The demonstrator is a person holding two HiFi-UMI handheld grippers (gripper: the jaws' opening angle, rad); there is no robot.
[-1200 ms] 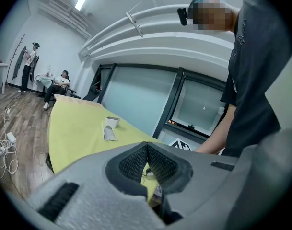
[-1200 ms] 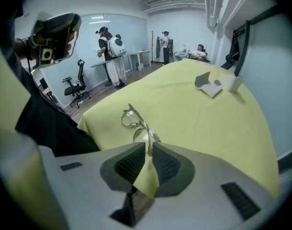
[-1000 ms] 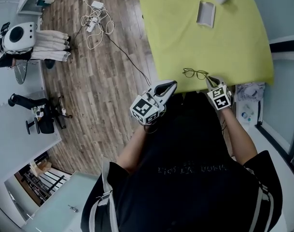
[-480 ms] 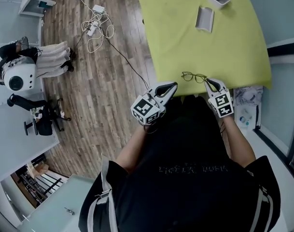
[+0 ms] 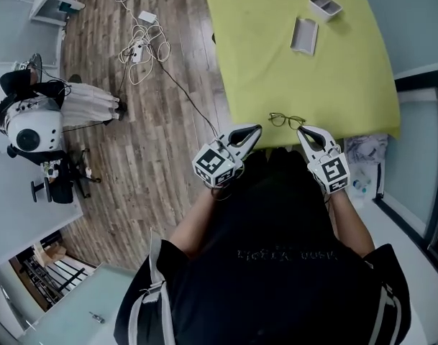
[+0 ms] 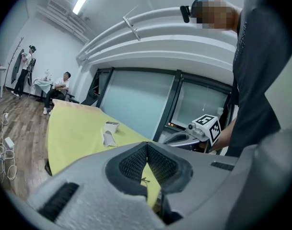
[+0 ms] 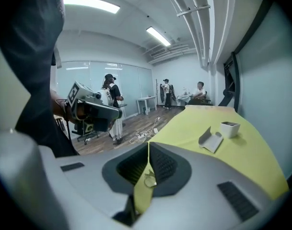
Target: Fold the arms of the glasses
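- Glasses (image 5: 287, 120) lie on yellow table (image 5: 276, 63), just inside its near edge; too small to tell if arms are folded
- Left gripper (image 5: 253, 131) is held off the near edge, left of glasses and not touching them; its tips meet, nothing between
- Right gripper (image 5: 303, 131) is just below-right of glasses, near but apart; its tips are also together, nothing held
- In both gripper views glasses show through the gap under the touching tips, out on the table
- Left cube (image 5: 213, 165) and right cube (image 5: 334, 172) carry black-and-white square markers, no letters
- Faint print across black shirt (image 5: 276, 264), too dim to read
- Grey case (image 5: 305, 35) and small white box (image 5: 325, 6) sit at far end of table, well apart from glasses
- White cables (image 5: 143, 38) lie on wood floor (image 5: 154, 121) left of table
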